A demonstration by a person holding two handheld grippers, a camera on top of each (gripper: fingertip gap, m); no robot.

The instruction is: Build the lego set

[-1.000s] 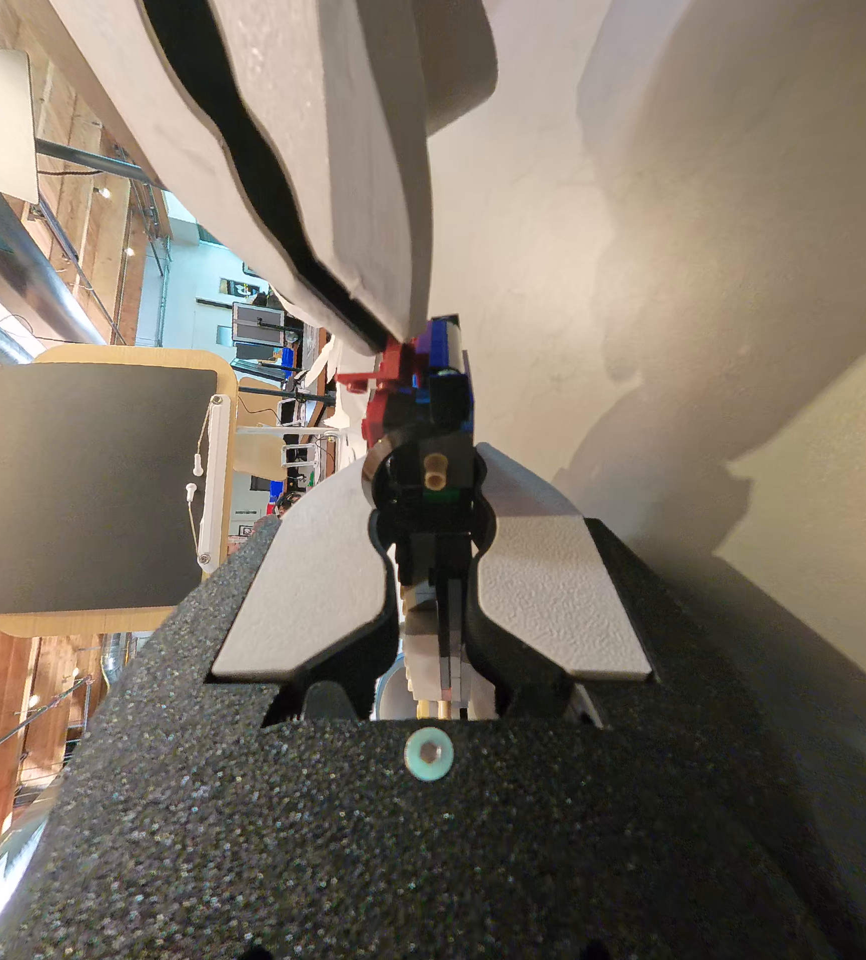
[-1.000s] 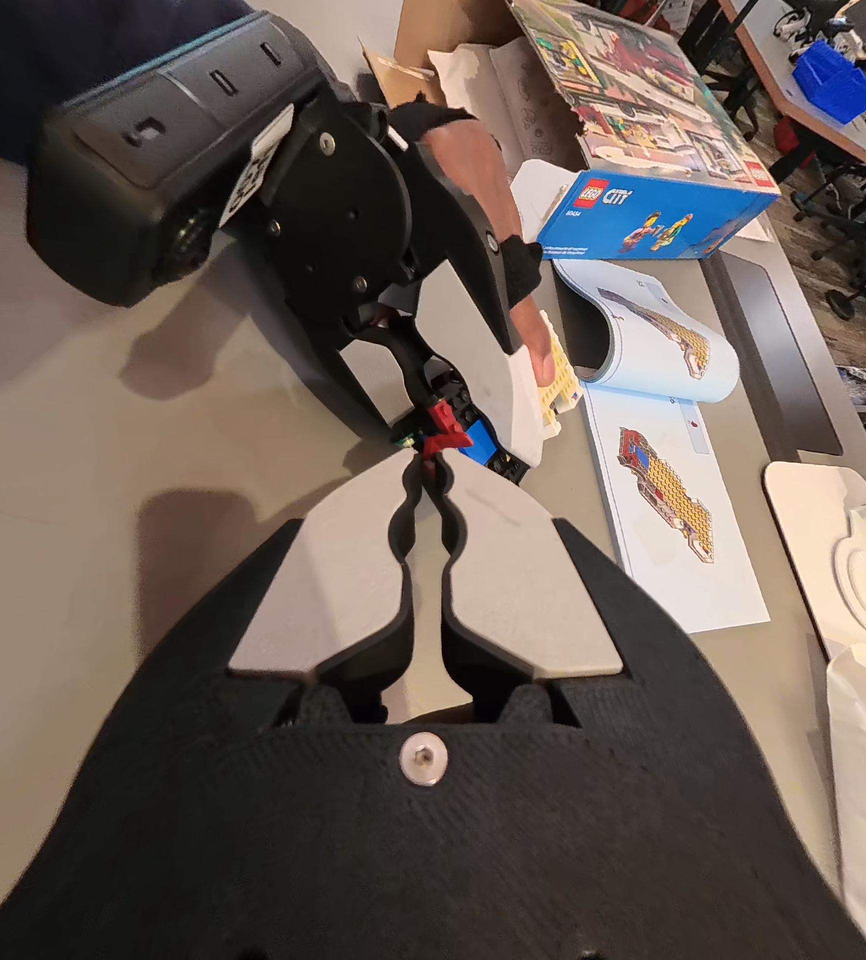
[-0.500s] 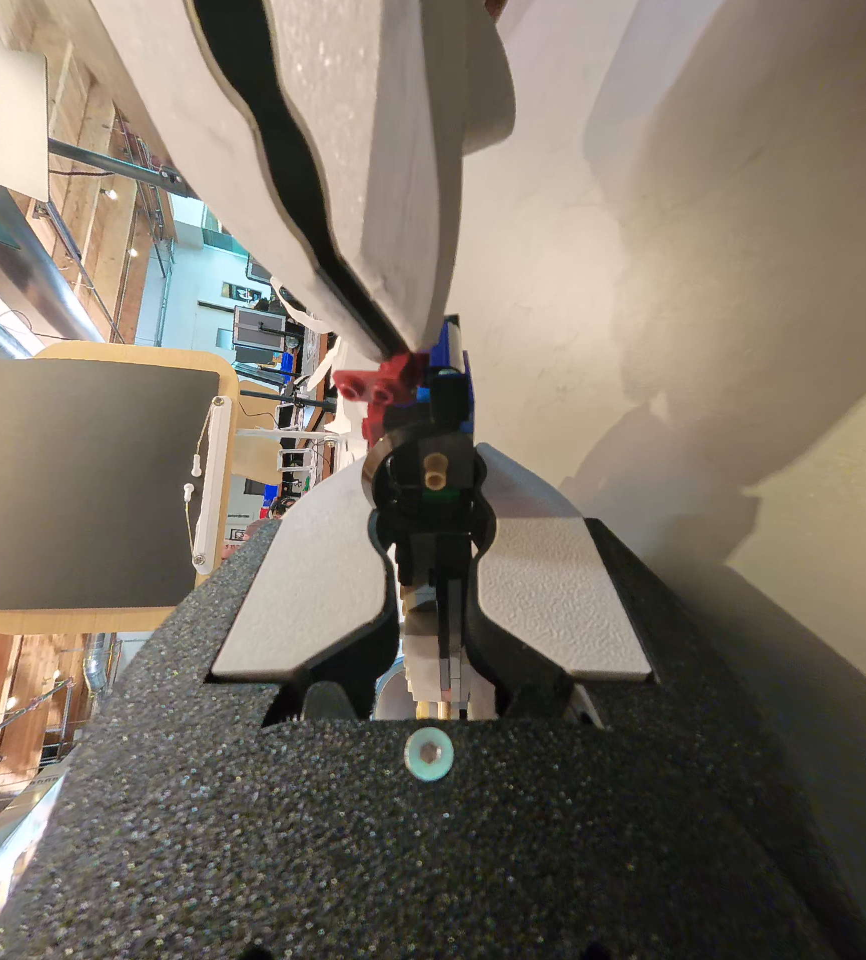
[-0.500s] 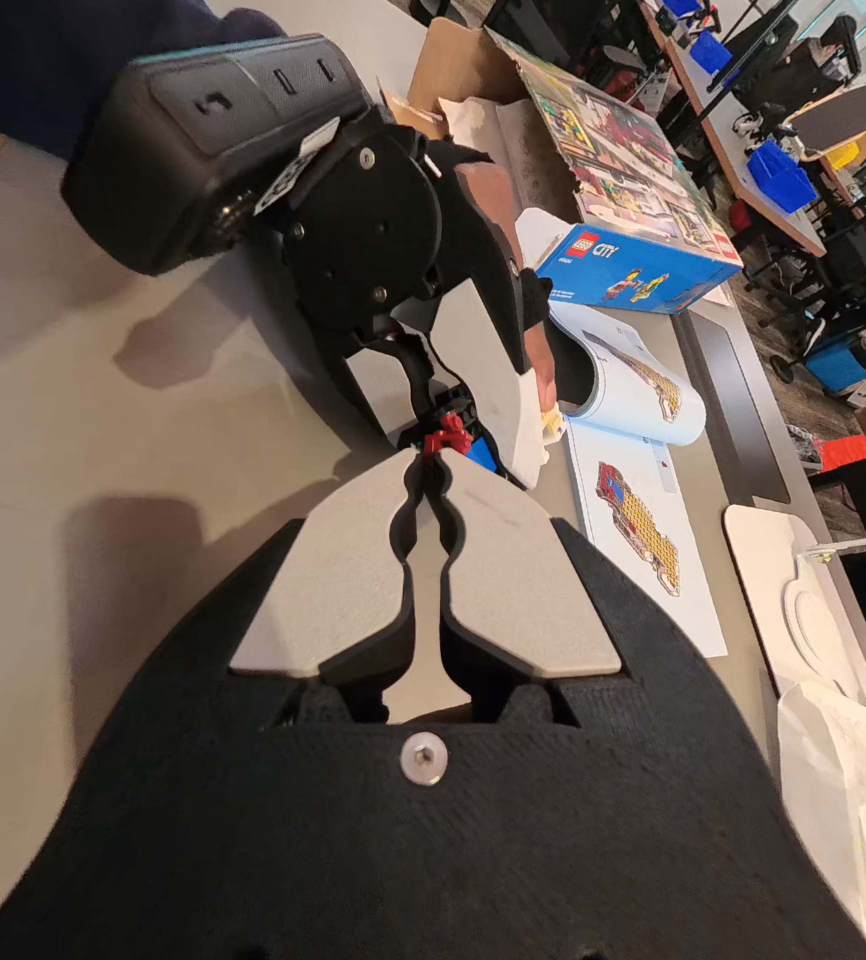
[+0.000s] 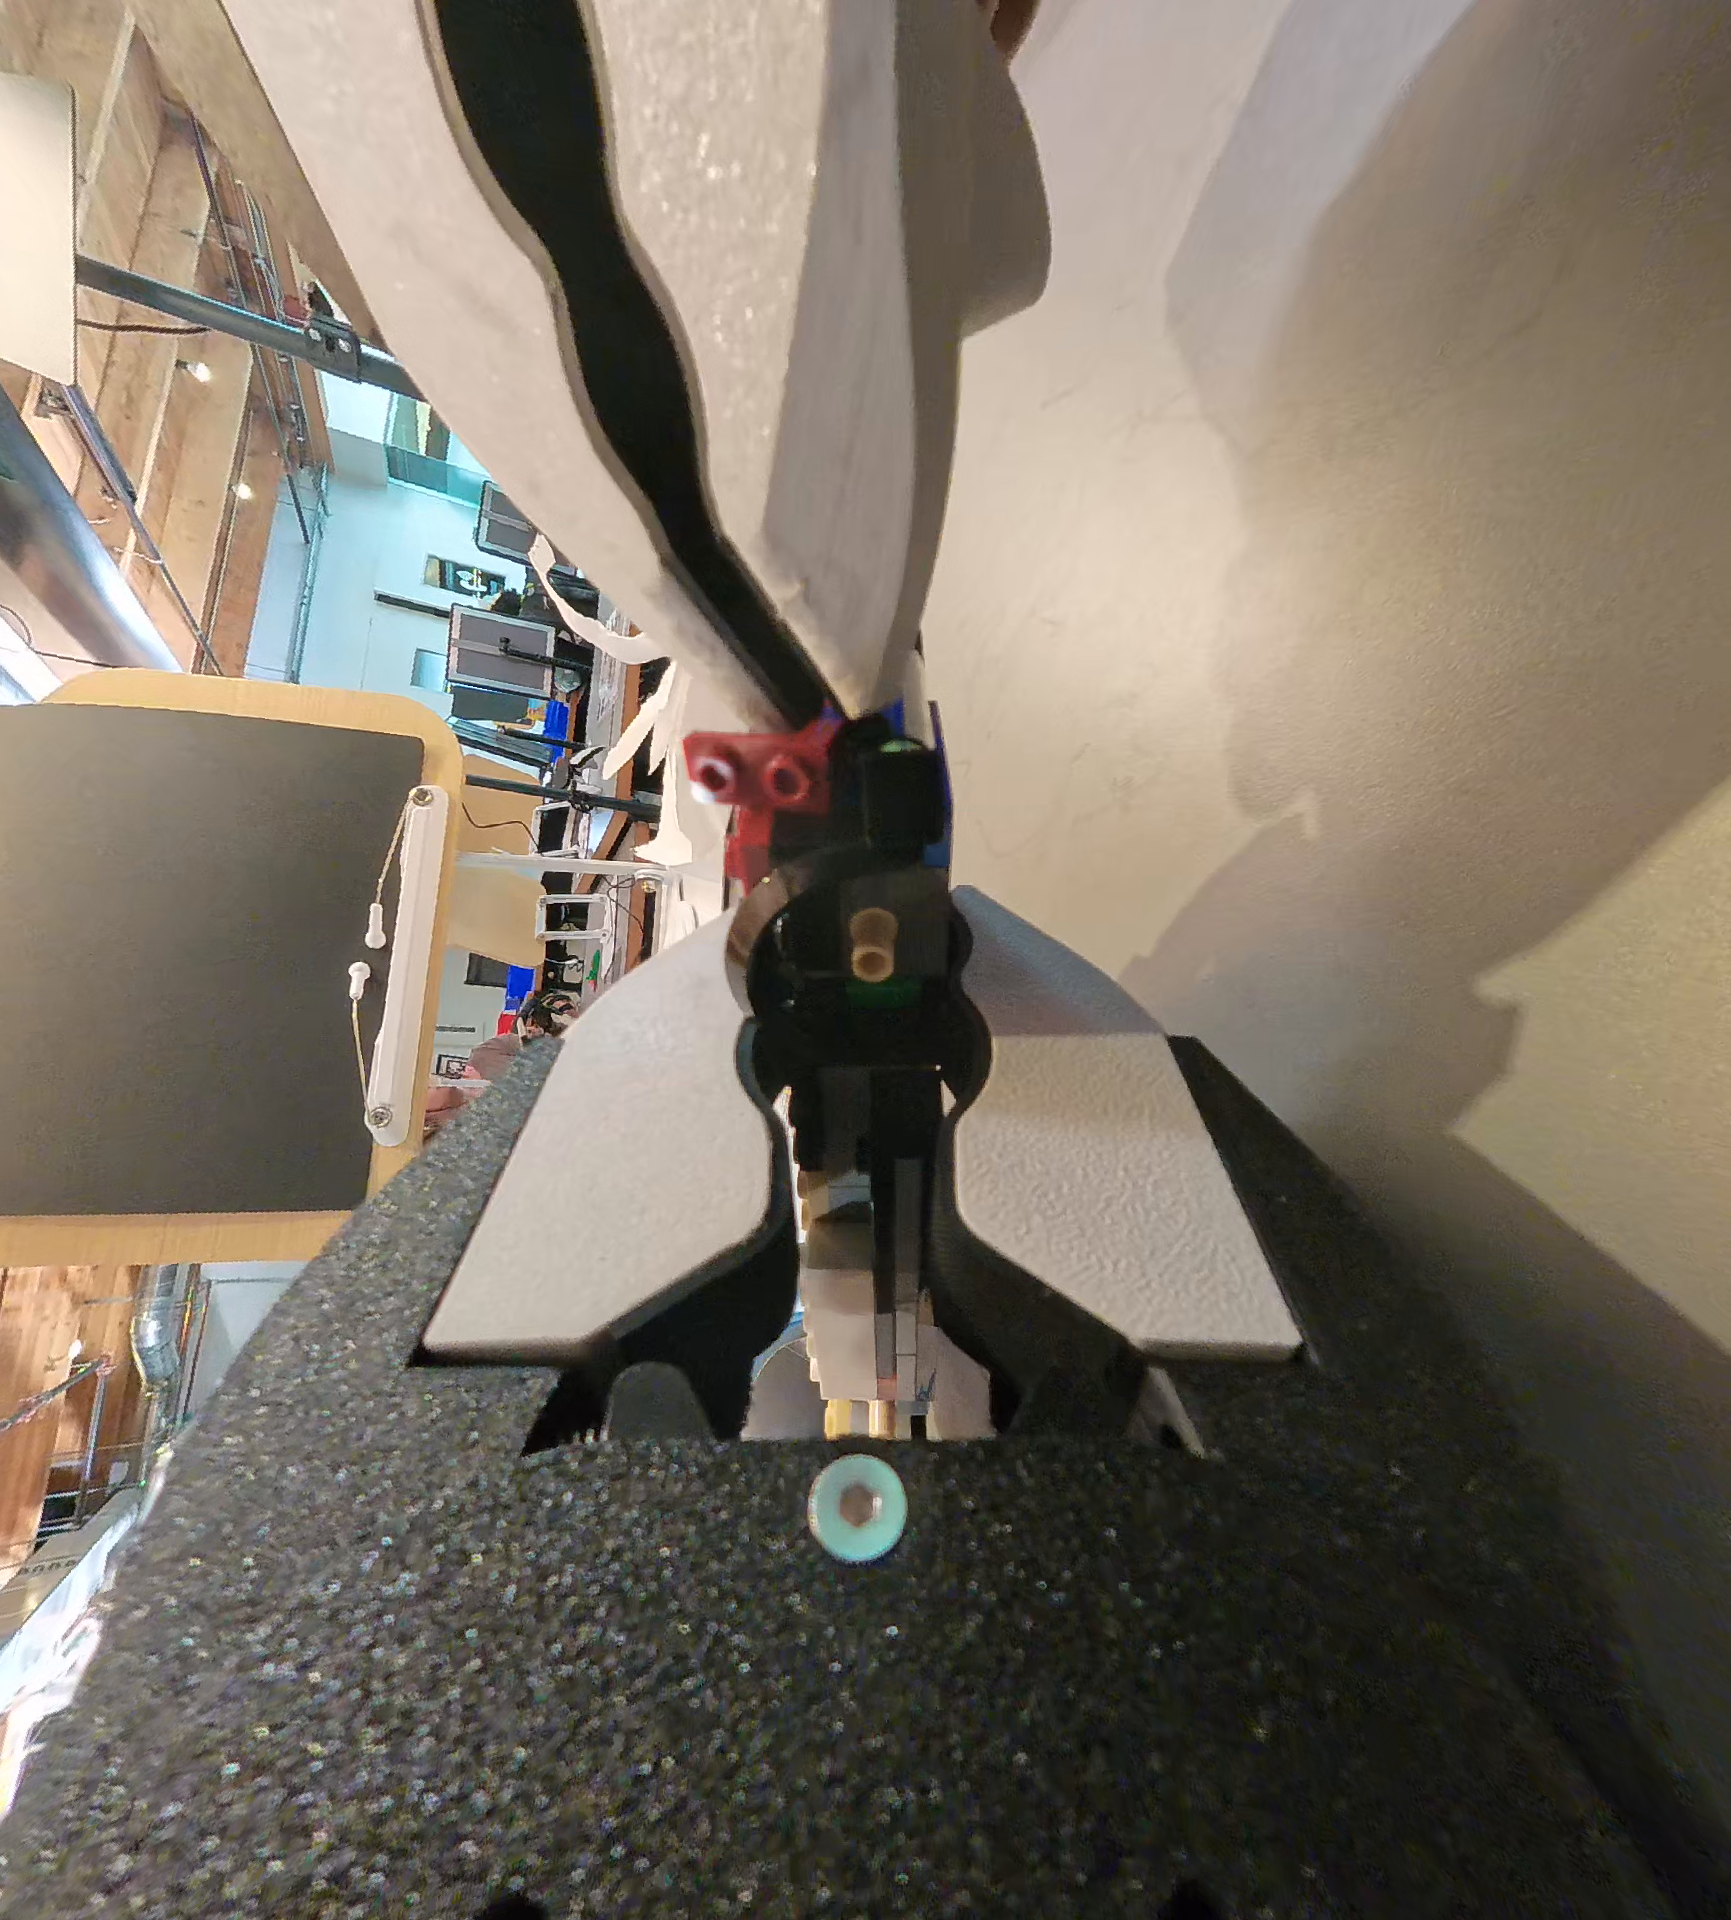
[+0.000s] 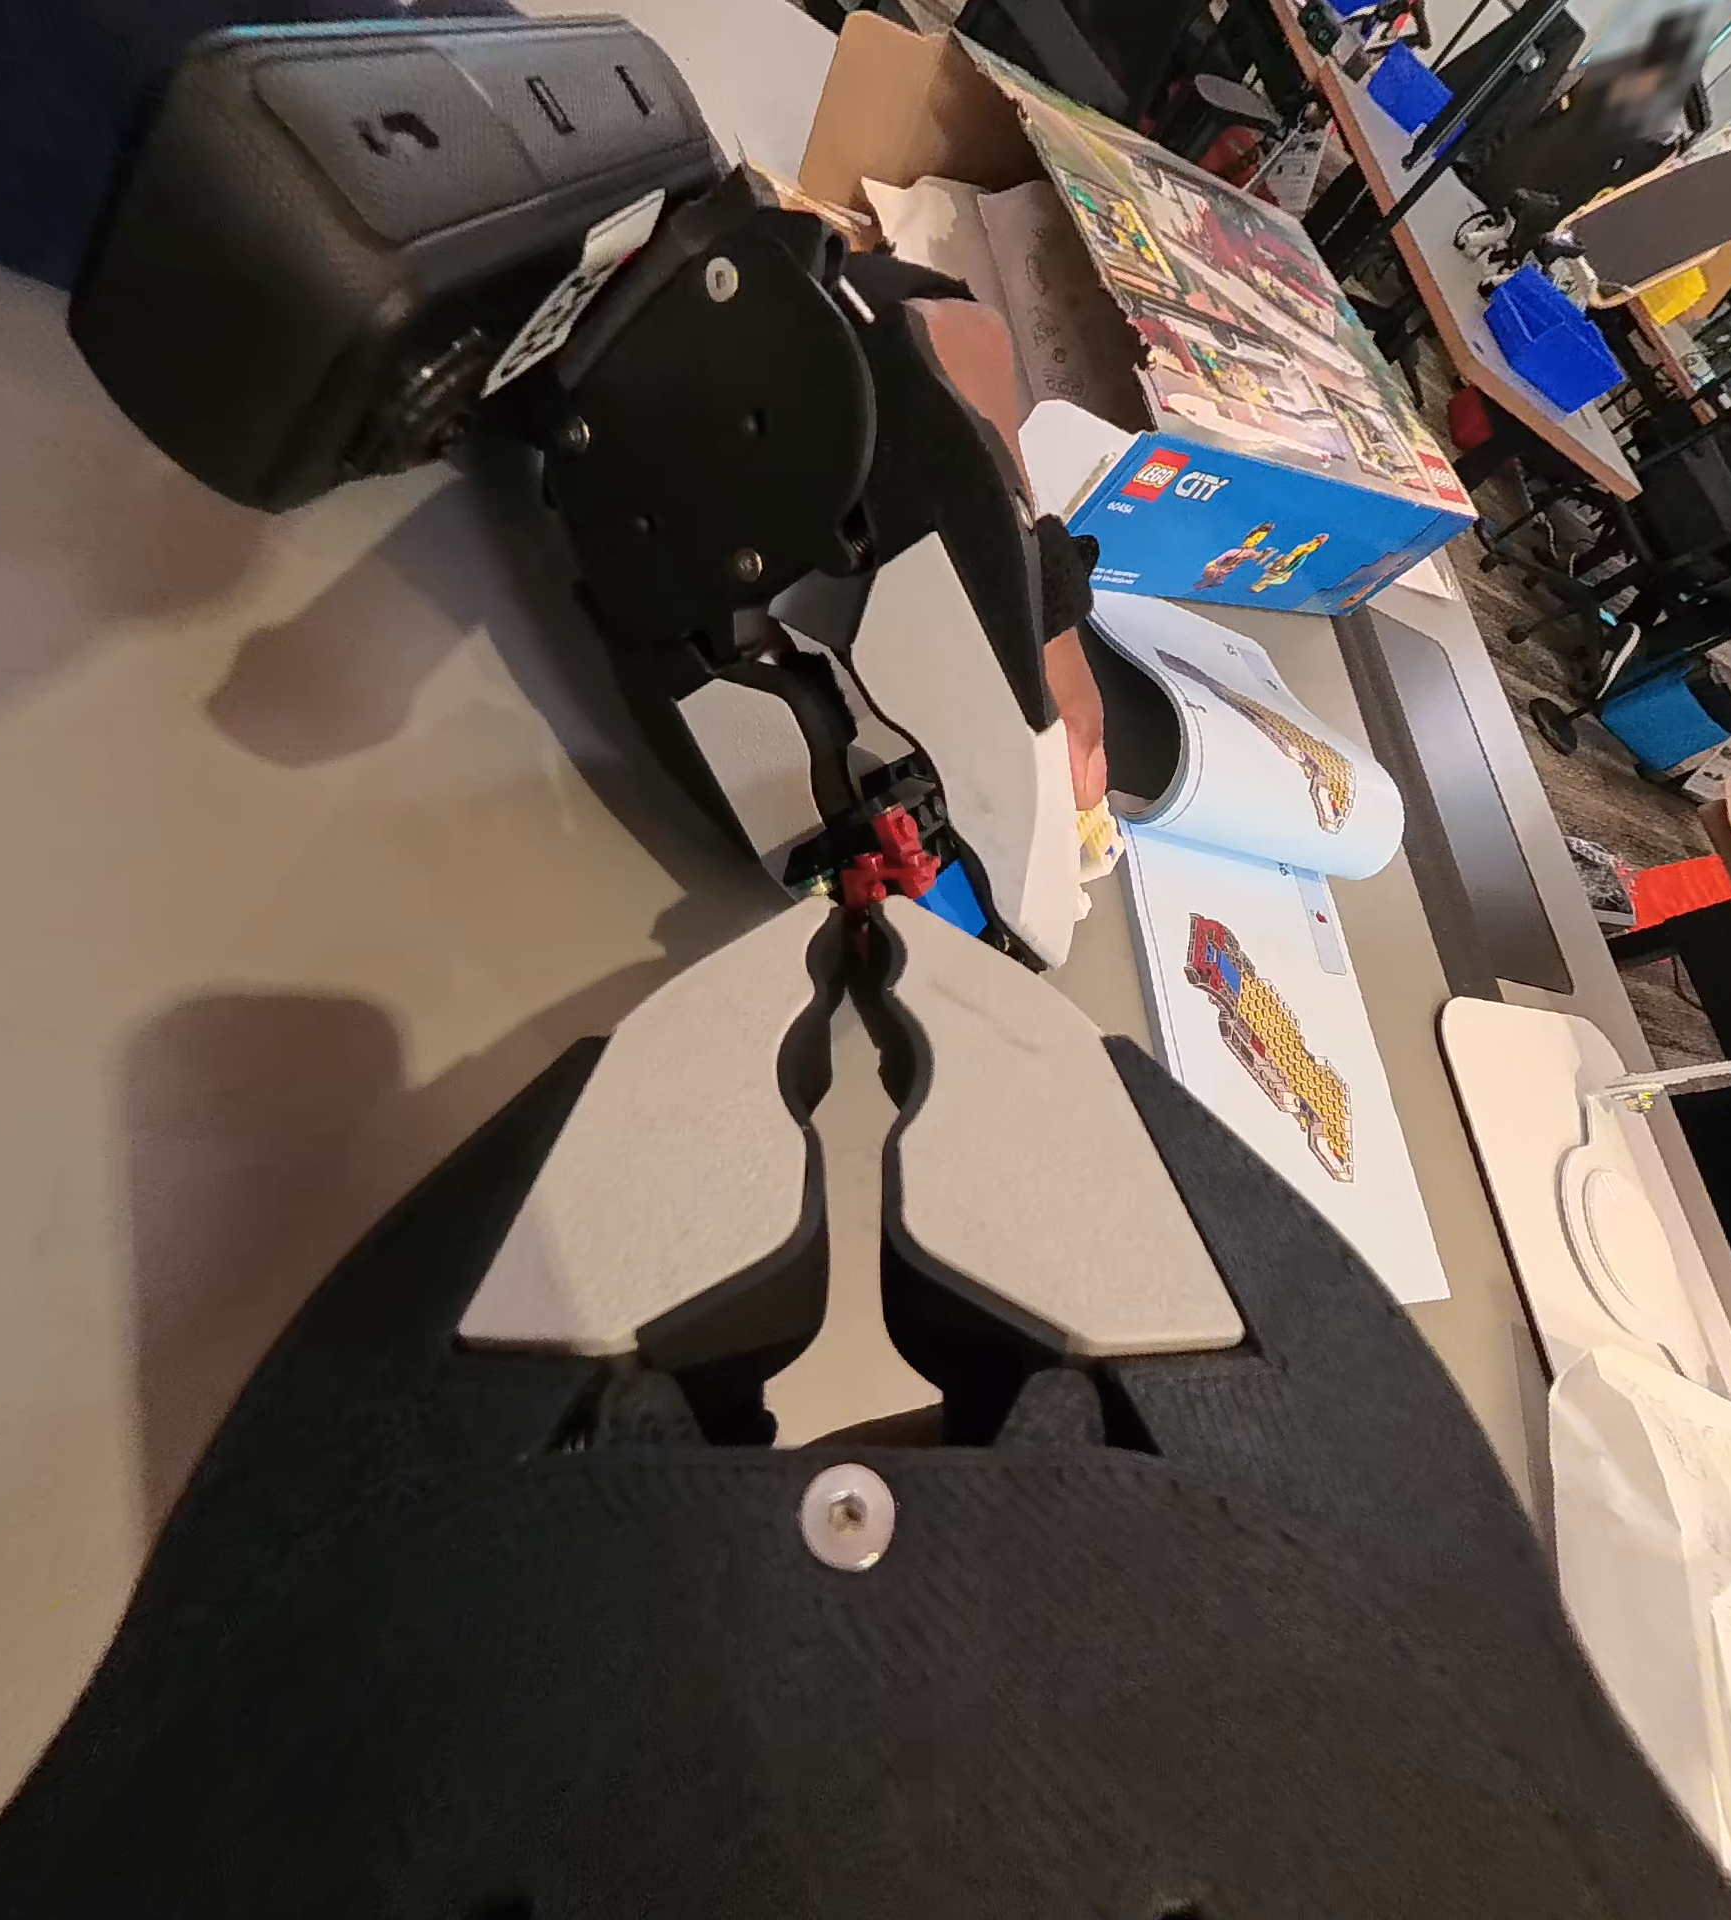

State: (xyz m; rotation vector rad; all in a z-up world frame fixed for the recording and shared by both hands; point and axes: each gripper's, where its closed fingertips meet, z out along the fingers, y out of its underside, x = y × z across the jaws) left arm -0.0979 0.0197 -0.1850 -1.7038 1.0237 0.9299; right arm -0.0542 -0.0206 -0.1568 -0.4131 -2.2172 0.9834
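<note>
My left hand-held gripper [image 5: 856,966] clamps the black brick model [image 5: 871,997] (blue underneath), while my right hand-held gripper [image 6: 859,914] pinches a small red piece [image 6: 882,868] against it.

— How many grippers do you count?
— 2: the left gripper [image 5: 856,966] and the right gripper [image 6: 856,920].
— And on the table [image 6: 165,831]?
— 1 brick model [image 6: 892,831], 1 small red piece [image 6: 876,878], 1 open booklet [image 6: 1276,1039] and 1 blue box [image 6: 1266,520].
— Anything else?
— 1 torn cardboard box [image 6: 902,114], 2 blue bins [image 6: 1552,332], and 1 black panel [image 5: 134,966] with a pale wooden rim.
</note>
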